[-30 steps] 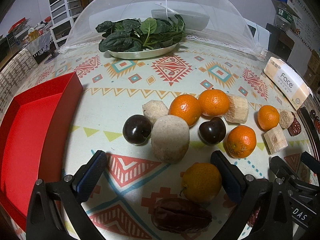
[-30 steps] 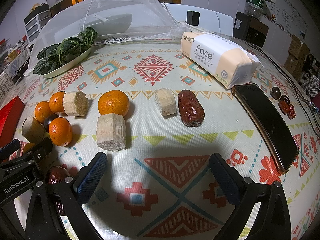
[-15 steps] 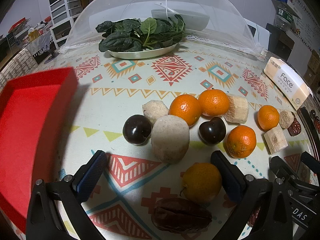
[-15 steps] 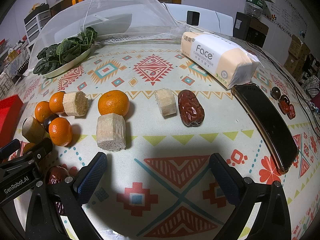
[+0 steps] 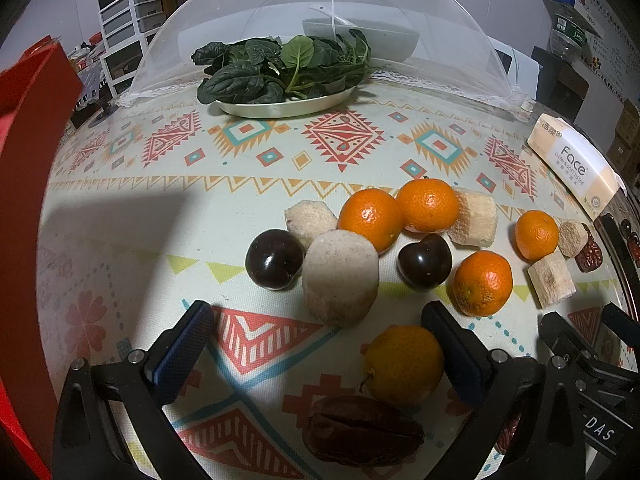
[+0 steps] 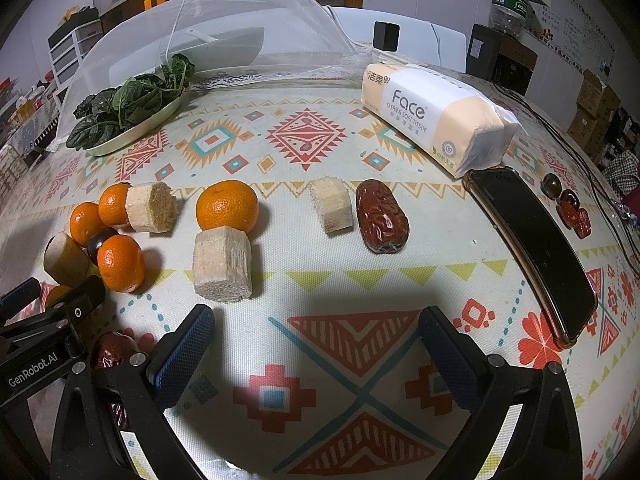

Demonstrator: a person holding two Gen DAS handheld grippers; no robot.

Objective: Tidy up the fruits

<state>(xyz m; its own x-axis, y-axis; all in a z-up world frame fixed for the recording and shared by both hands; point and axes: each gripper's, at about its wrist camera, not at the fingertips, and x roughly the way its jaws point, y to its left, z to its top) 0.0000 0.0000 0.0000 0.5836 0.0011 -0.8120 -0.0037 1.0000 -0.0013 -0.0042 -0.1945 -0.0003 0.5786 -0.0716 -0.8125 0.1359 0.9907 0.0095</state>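
Fruits lie scattered over the patterned tablecloth (image 5: 280, 168), none of them gripped. In the left wrist view, the left gripper (image 5: 320, 344) hovers low with its fingers spread wide; a yellowish orange (image 5: 404, 364) sits just inside the right finger at about 4 o'clock, touching a dark date (image 5: 362, 436) at 5 o'clock. Ahead, toward 12 o'clock, a pale sugarcane chunk (image 5: 340, 276) stands between two dark plums (image 5: 274, 260), with a cluster of tangerines (image 5: 370, 214) and more cane pieces behind it. The clearest change is the red tray (image 5: 28, 200): a second ago it lay flat on the cloth at 9 o'clock, half a second ago it had begun to lift, and now it stands tilted up along the left edge, casting a shadow across the table, while the fruits and both grippers have stayed put. In the right wrist view, the right gripper (image 6: 316, 344) also has its fingers spread apart over bare cloth; a cane chunk (image 6: 222, 264) and a tangerine (image 6: 227, 208) sit at 11 o'clock, a red date (image 6: 382, 216) beside a smaller cane piece (image 6: 331, 206) at 12 o'clock, and a phone (image 6: 532, 248) lies at 2 o'clock, just below a tissue pack (image 6: 436, 120). A plate of spinach (image 5: 284, 70) rests at the far side, partly under a mesh food cover (image 5: 332, 12).
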